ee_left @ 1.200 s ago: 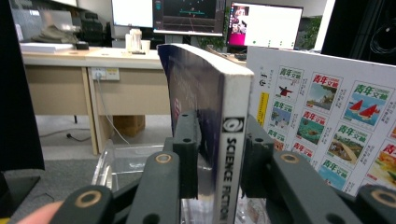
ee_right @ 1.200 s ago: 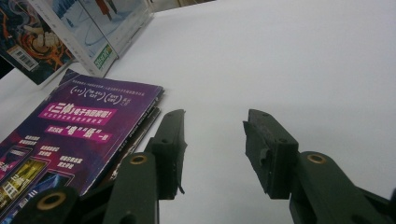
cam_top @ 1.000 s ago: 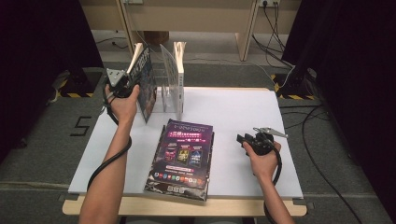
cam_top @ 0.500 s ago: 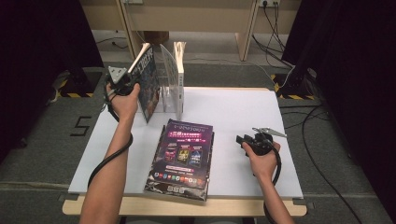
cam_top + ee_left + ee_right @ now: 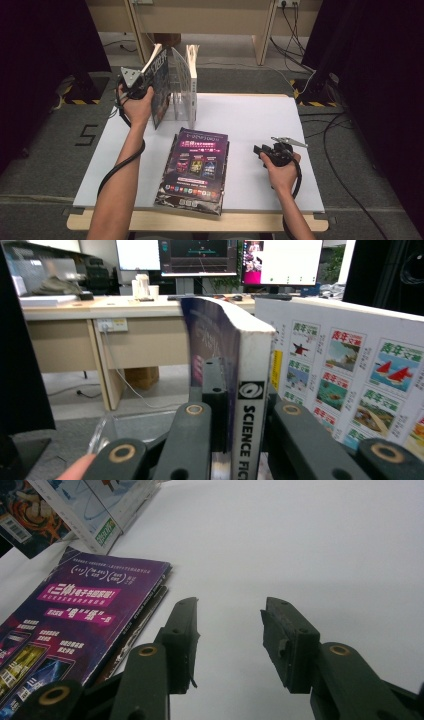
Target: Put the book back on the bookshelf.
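In the high view, the left claw (image 5: 142, 90) sits in the upper left of the frame, at the back left corner of the white worktop (image 5: 260, 125). It is clamped on a thick paperback book with a dark purple cover and a white spine (image 5: 159, 87). The left gripper view shows the same grip close up: the spine, printed with black letters, stands upright between the two black jaws, which have just been closing and now press on the book (image 5: 247, 390) from both sides.

The book's long axis runs nearly upright, with the top tilted toward the upper left of the high view. Immediately to its right stands a clear acrylic book holder (image 5: 175, 102), and past that a white-covered book (image 5: 192, 80) stands on edge. The held book is at the holder's left side, so the coming move likely turns on tipping it upright and sliding it rightward against the standing one.

The right claw (image 5: 265, 150) rests at the lower right of the worktop, jaws apart with nothing between them, well apart from the holder. A purple glossy magazine (image 5: 195, 162) lies flat in the centre, between the two hands, nearer the right claw.
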